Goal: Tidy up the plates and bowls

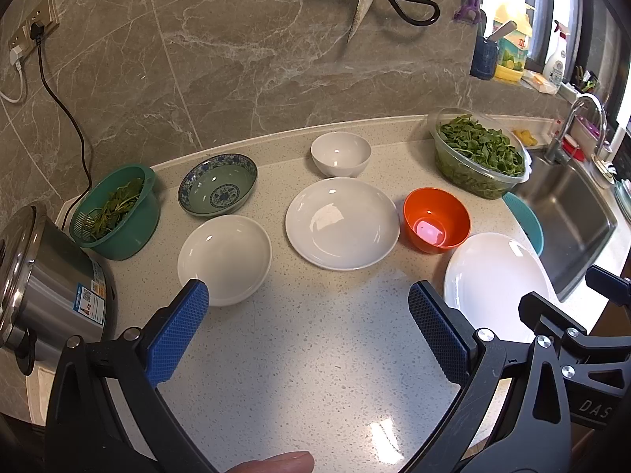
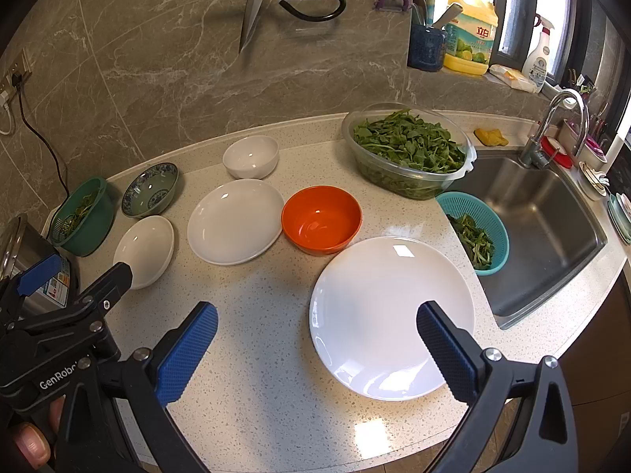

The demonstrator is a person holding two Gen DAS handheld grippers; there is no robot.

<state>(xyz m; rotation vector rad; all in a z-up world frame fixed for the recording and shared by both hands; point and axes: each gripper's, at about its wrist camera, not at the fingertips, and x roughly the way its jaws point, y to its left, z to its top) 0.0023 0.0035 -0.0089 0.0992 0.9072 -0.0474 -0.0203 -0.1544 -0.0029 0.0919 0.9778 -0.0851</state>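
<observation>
On the speckled counter lie a large white plate (image 2: 378, 315), a mid-size white plate (image 1: 342, 222) (image 2: 234, 220), a small white dish (image 1: 224, 256) (image 2: 145, 250), an orange bowl (image 1: 435, 218) (image 2: 321, 218), a white bowl (image 1: 340, 153) (image 2: 251, 156) and a blue-patterned bowl (image 1: 217, 184) (image 2: 150, 189). My left gripper (image 1: 308, 295) hovers open above bare counter, its left fingertip over the small dish's near rim. My right gripper (image 2: 317, 317) is open too, its right finger over the large plate (image 1: 495, 272). Neither holds anything.
A clear tub of greens (image 2: 408, 149) stands at the back right beside the sink (image 2: 548, 228). A teal colander (image 2: 475, 232) sits at the sink's edge. A green basket (image 1: 118, 213) and a steel cooker (image 1: 47, 276) crowd the left. Scissors (image 2: 272, 0) hang on the wall.
</observation>
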